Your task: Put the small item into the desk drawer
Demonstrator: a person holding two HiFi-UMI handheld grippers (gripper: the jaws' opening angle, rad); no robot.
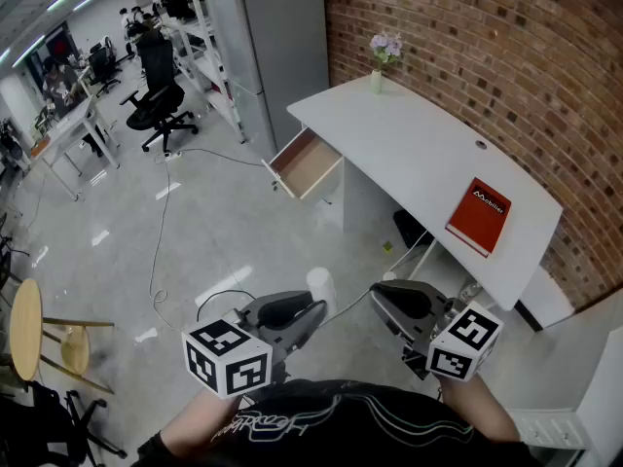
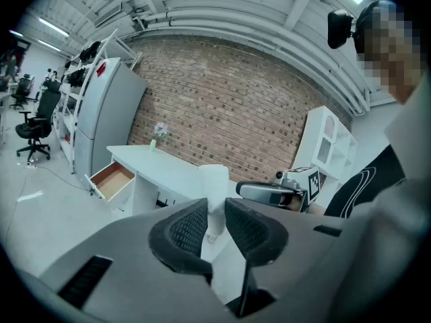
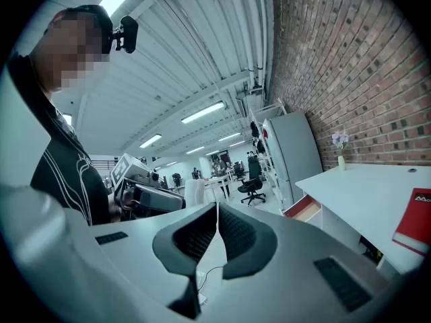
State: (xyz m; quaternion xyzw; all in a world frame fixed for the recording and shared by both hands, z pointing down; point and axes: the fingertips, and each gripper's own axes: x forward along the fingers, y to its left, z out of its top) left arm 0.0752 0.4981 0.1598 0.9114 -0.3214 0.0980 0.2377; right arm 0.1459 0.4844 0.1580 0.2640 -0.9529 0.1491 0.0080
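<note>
Small white item gripped in the left claw, well apart from the open drawer.

In the head view the left claw [image 1: 317,309] sits low in the middle of the frame, its jaws closed on the small white item [image 1: 319,284], an upright pale cylinder that rises above the pads; the left gripper view shows the ribbed pads pressing it from both sides; the right claw [image 1: 382,296] is just to its right, apart from it, and the right gripper view shows its jaws together with nothing between them; the drawer [image 1: 306,163] stands pulled open at the left end of the white bench [image 1: 419,154], above centre of the frame; on the bench a red book [image 1: 479,216] lies towards the right, and a vase of flowers [image 1: 380,64] stands at the top end, by the brick wall [image 1: 487,56].
</note>
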